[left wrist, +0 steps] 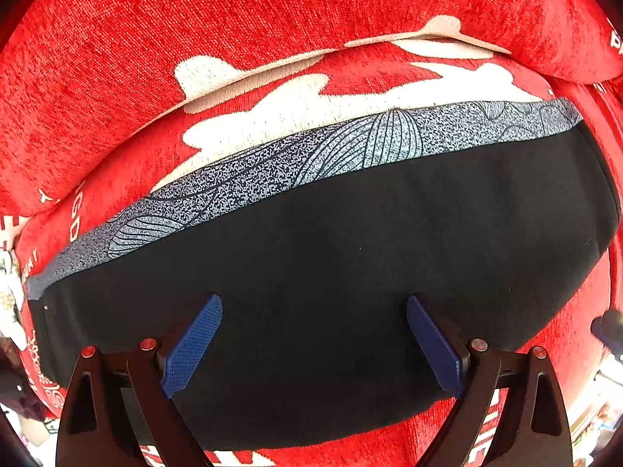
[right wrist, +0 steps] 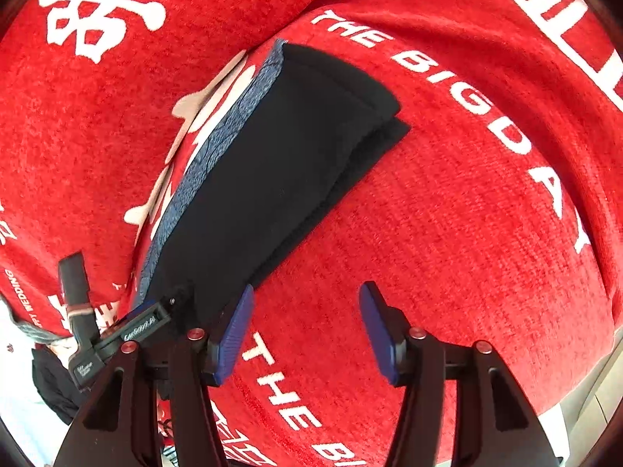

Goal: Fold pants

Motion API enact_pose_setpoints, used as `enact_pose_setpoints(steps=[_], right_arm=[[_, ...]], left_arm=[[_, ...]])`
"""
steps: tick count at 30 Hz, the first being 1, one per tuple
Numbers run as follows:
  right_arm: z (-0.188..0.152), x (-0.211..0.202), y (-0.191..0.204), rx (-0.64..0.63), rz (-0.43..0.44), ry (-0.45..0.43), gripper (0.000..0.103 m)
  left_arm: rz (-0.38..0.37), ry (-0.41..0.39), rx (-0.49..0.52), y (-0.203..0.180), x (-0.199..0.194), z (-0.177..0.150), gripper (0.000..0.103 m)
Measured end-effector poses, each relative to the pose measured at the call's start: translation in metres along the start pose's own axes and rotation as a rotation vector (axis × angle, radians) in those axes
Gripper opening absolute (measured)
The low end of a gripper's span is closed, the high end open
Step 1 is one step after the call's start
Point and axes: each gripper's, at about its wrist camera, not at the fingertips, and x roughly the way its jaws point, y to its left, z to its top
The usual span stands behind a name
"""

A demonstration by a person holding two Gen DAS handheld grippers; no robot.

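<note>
The folded pants [left wrist: 331, 272], judged soft, light and limp, are seen lying on the red blanket [right wrist: 447, 214], best pinched at the stacked edge; left tool [left wrist: 313, 346] and right tool [right wrist: 305, 330] are spread, empty.

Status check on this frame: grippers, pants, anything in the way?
Left gripper open above the pants, holding nothing. Right gripper open over the red cover, empty. Pants folded into a flat bundle. Nothing in the way.

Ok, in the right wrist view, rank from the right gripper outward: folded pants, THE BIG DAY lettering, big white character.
From the right gripper:
1. Folded pants, just up-left, by its left finger.
2. THE BIG DAY lettering, farther up, right.
3. Big white character, top left, farthest.
</note>
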Motion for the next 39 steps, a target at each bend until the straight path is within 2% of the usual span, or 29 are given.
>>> enact_pose_setpoints(steps=[4, 8, 11, 12, 14, 15, 16, 17, 21, 22, 23, 25, 29, 34, 36, 39], right_arm=[[0.011, -0.002, -0.015, 0.075, 0.028, -0.026, 0.061], [0.022, -0.005, -0.020, 0.095, 0.036, -0.056, 0.061], [0.030, -0.007, -0.022, 0.110, 0.050, -0.089, 0.059], [0.034, -0.008, -0.023, 0.119, 0.054, -0.103, 0.054], [0.043, -0.005, -0.025, 0.138, 0.073, -0.112, 0.034], [0.048, -0.002, -0.026, 0.146, 0.078, -0.110, 0.027], [0.052, 0.000, -0.026, 0.148, 0.075, -0.108, 0.010], [0.054, 0.000, -0.024, 0.144, 0.071, -0.110, 0.008], [0.053, -0.003, -0.030, 0.146, 0.008, -0.140, 0.008], [0.051, -0.002, -0.039, 0.186, 0.035, -0.137, 0.008], [0.048, -0.001, -0.048, 0.229, 0.098, -0.132, 0.009], [0.043, -0.001, -0.054, 0.243, 0.149, -0.122, 0.013], [0.037, -0.002, -0.052, 0.209, 0.190, -0.099, 0.031], [0.039, 0.010, -0.053, 0.231, 0.242, -0.092, 0.032], [0.038, 0.016, -0.058, 0.249, 0.258, -0.089, 0.036], [0.041, 0.021, -0.061, 0.249, 0.312, -0.120, 0.039]], left_arm=[[0.003, 0.004, -0.005, -0.006, -0.002, -0.002, 0.096], [0.009, -0.002, -0.012, -0.015, -0.003, -0.001, 0.096], [0.039, -0.022, -0.001, -0.025, -0.006, -0.003, 0.100], [0.043, -0.026, 0.001, -0.029, -0.006, -0.006, 0.100], [0.049, -0.029, 0.004, -0.033, -0.008, -0.007, 0.100], [0.053, -0.031, 0.008, -0.036, -0.010, -0.008, 0.100], [0.055, -0.031, 0.009, -0.040, -0.006, -0.006, 0.100], [0.056, -0.031, 0.011, -0.043, -0.008, -0.007, 0.100], [0.052, -0.028, 0.006, -0.048, -0.008, -0.009, 0.100], [0.052, -0.028, 0.006, -0.047, -0.008, -0.011, 0.100], [0.053, -0.028, 0.008, -0.051, -0.010, -0.012, 0.100], [0.054, -0.031, 0.012, -0.055, -0.010, -0.013, 0.100], [0.053, -0.032, 0.015, -0.054, -0.006, -0.009, 0.100], [0.052, -0.030, 0.019, -0.059, -0.007, -0.005, 0.100], [0.048, -0.030, 0.018, -0.059, -0.008, -0.005, 0.100], [0.042, -0.033, 0.015, -0.047, -0.004, -0.004, 0.100]])
